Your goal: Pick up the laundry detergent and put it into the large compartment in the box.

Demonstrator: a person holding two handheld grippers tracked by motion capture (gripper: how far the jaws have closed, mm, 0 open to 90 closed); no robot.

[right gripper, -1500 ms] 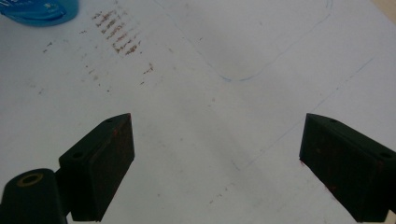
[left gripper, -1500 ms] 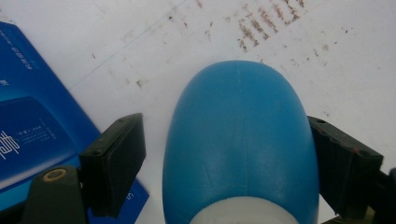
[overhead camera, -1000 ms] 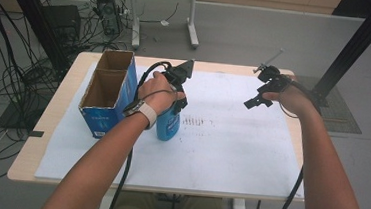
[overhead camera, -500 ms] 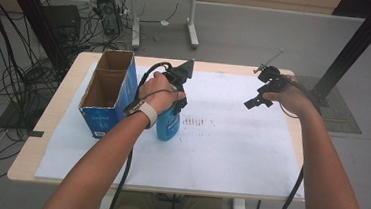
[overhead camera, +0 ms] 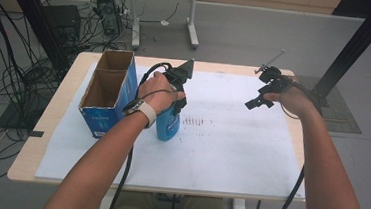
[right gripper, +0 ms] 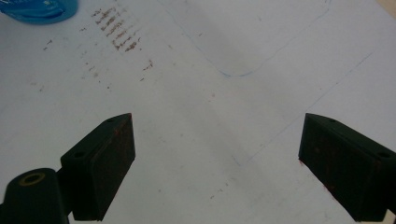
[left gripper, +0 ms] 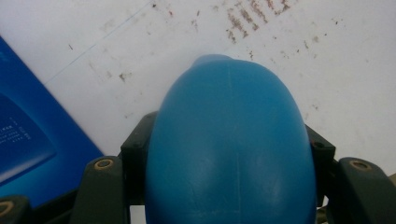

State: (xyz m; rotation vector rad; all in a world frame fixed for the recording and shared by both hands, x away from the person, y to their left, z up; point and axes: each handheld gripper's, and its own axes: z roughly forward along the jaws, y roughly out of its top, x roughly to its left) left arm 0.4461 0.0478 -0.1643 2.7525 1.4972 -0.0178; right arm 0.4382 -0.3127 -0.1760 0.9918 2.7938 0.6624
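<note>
On the white sheet [overhead camera: 230, 153], the left gripper [left gripper: 229, 154] had just squeezed its jaws onto a blue bottle [overhead camera: 168, 124], gripping it from above, probably to lift it. It stood upright just beside a tall open box [overhead camera: 105, 95], which crowded that side. The right gripper [right gripper: 217, 161] hovered well apart, jaws wide and empty.

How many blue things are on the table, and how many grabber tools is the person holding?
Blue bottle: 1
Blue cardboard box: 1
Grippers, left gripper and right gripper: 2
Total: 4
</note>
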